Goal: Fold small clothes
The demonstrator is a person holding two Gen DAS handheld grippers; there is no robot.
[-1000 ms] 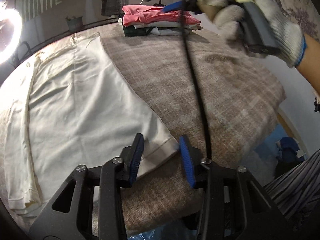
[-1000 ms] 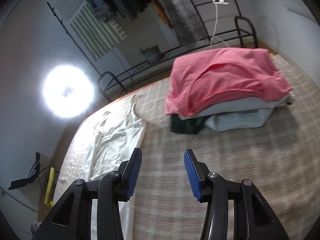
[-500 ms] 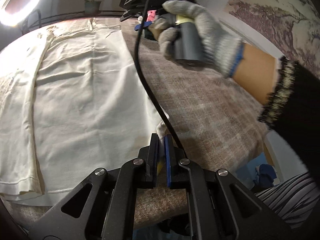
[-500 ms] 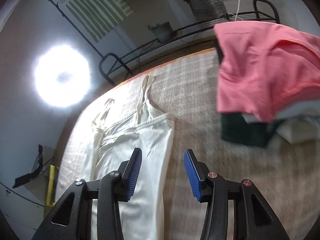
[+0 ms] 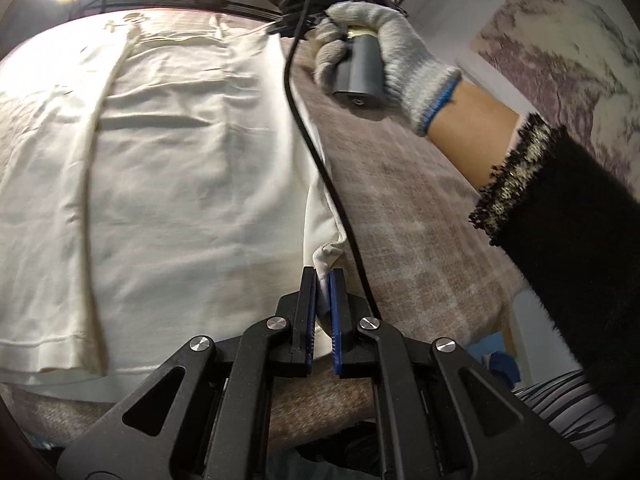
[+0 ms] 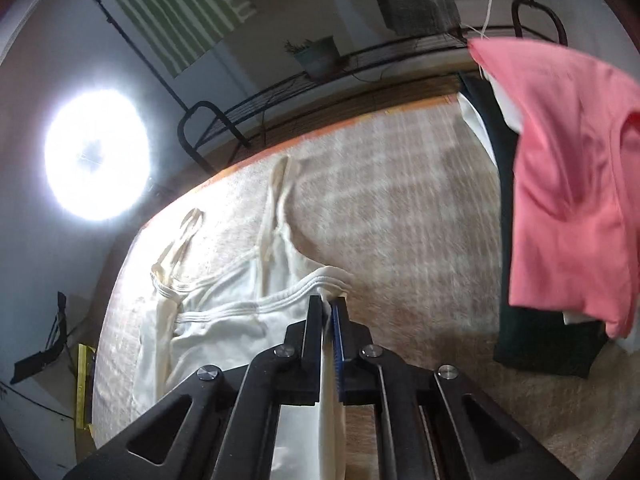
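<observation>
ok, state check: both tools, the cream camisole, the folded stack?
left tool: shut on the cream camisole's hem corner
right tool: shut on the camisole's top edge, by the strap
cream camisole: spread flat on the plaid blanket, not yet folded, pinched at two corners on one side
folded stack: piled on the blanket, pink garment on top
ring light: on
</observation>
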